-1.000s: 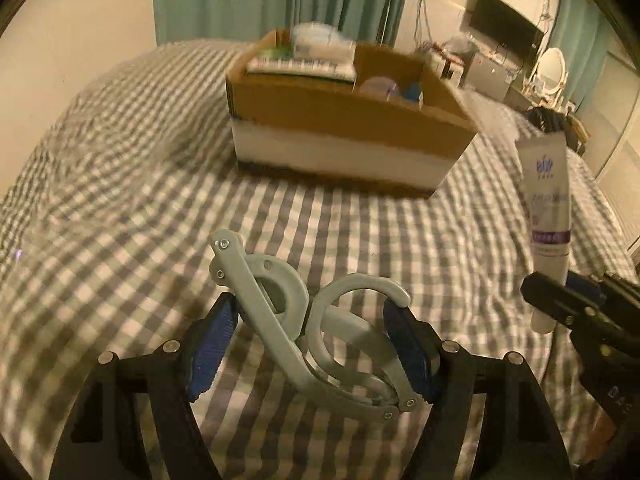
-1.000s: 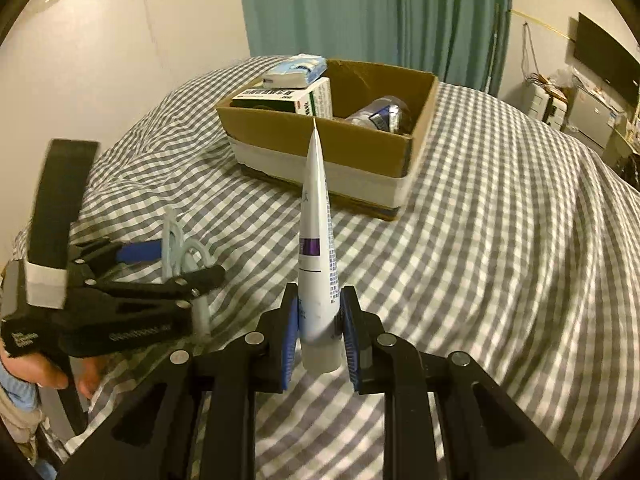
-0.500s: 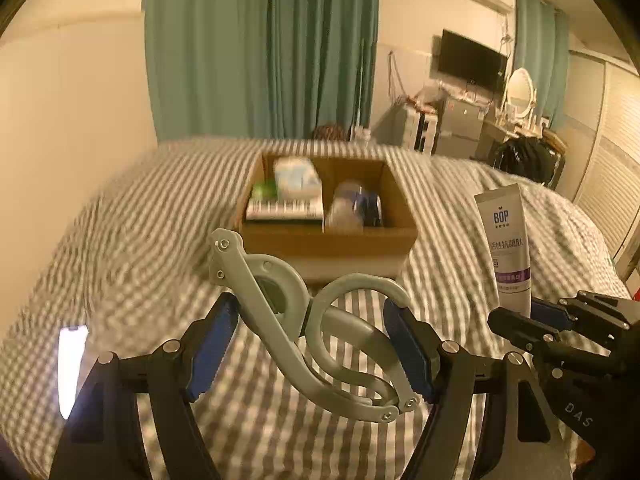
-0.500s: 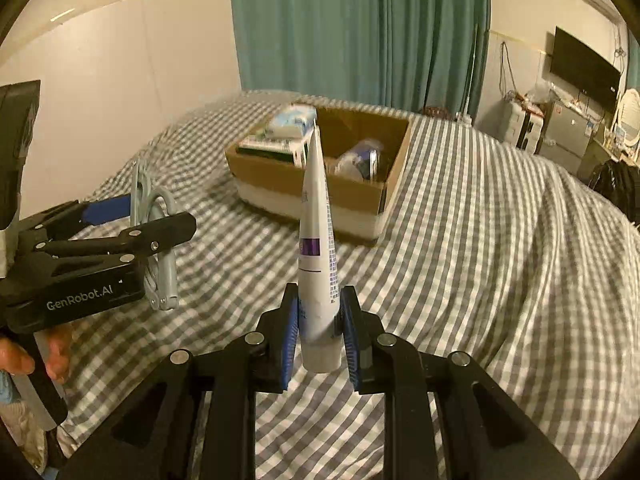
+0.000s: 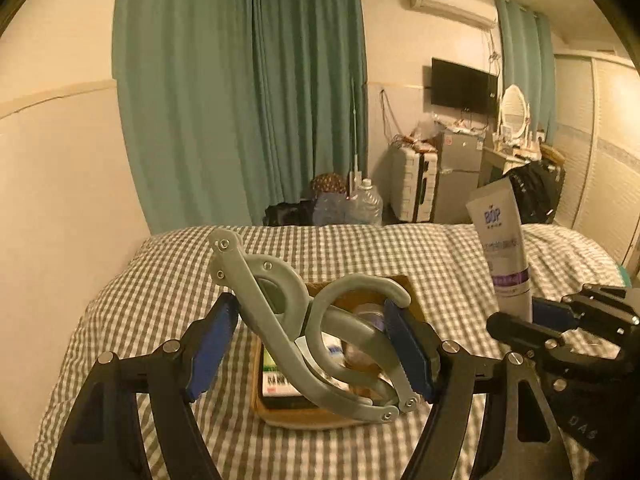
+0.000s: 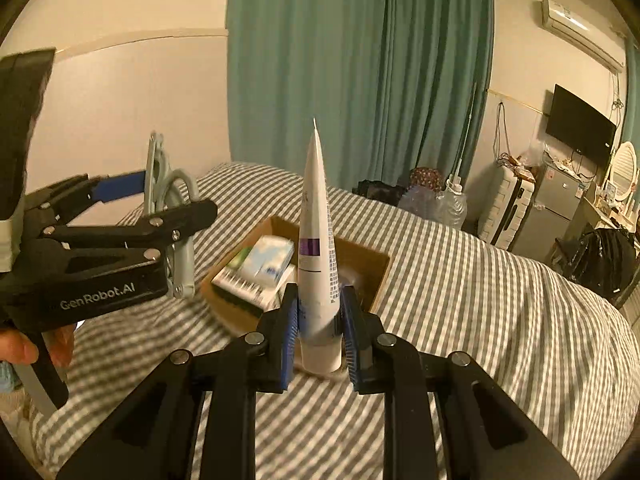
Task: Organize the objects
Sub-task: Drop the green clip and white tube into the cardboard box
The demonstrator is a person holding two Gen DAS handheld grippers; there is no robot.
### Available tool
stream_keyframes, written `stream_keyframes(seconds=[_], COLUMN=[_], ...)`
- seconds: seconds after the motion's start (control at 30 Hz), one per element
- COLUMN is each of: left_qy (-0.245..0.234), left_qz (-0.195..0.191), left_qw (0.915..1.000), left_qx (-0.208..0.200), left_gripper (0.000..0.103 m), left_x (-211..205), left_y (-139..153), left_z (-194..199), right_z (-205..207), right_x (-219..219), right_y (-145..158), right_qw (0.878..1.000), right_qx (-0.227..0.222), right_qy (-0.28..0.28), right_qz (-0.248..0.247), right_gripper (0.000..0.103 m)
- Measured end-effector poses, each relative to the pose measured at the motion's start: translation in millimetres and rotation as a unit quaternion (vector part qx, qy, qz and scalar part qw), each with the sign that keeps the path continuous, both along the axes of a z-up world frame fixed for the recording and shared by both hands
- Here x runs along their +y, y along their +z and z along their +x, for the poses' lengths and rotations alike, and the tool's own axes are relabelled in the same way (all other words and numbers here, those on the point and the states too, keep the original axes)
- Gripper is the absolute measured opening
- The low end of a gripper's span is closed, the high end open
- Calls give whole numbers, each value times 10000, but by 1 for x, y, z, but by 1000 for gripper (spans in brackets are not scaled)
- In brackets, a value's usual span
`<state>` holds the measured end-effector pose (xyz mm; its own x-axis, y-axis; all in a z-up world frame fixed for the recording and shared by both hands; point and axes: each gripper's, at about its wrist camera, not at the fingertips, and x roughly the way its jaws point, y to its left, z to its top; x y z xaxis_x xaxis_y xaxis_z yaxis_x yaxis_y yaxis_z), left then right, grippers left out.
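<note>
My left gripper (image 5: 310, 350) is shut on a grey folding hanger (image 5: 304, 332) and holds it in the air above the cardboard box (image 5: 296, 414). My right gripper (image 6: 318, 328) is shut on a white tube with a purple band (image 6: 318, 240), held upright, cap end down. The tube also shows at the right of the left wrist view (image 5: 506, 252). The left gripper with the hanger (image 6: 168, 216) shows at the left of the right wrist view. The box (image 6: 376, 276) lies on the checked bed and holds small boxes (image 6: 260, 272) and packets.
The checked bedspread (image 6: 480, 320) covers the whole bed. Teal curtains (image 5: 248, 92) hang behind it. Suitcases (image 5: 414, 184), a small fridge (image 5: 460, 176), water jugs (image 5: 360, 204) and a dark bag (image 6: 604, 260) stand on the floor beyond the bed's far edge.
Both grippers have risen and moved forward toward the box, each keeping its hold. The box now lies below and just ahead of them.
</note>
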<state>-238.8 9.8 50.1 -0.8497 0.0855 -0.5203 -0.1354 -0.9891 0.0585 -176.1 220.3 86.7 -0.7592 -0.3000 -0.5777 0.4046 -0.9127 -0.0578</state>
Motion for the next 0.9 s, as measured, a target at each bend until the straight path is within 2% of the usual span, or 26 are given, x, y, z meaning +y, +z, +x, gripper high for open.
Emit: stream_keyframes(seconds=[0.13,0.33,0.57,0.63,0.67,0.7,0.73,0.9], left_qy=[48,99,-22,-118,-117,-55,76,230], left_qz=[-37,3,-225,-259,-316,-372,-421,-193], left_qw=[9998,9995,9988,9987,9985,9985,9985,9991], left_qx=[-165,-311,-440,-429,-421,-393,-338,-296], left_gripper=[77,77,78,83,91,96,102,103], left_x=[-3,-4,3,3,6,7,4,2], left_y=[-24,-54,-81,-84,-84,-84,-82,-59], left_z=[-43,-96,-121,-119,-119,-117,-113,-94], right_z=[-46,-105,-126,-124,-121,-119,-116,-95], right_x=[-3,-9,-2,5,10,14,19,35], right_y=[-19,-68,-104,-104,-102,-99,-94,-61], right_qw=[9997,9955,9894,9889,9892,9893,9892,9898], right_qx=[-257,-923,-1357,-1358,-1299,-1250,-1192,-916], right_qy=[-25,-59,-86,-139,-215,-277,-343,-655], right_qz=[-48,-184,-509,-584,-647,-707,-779,-869], right_gripper=[20,20,20,37,61,73,73,73])
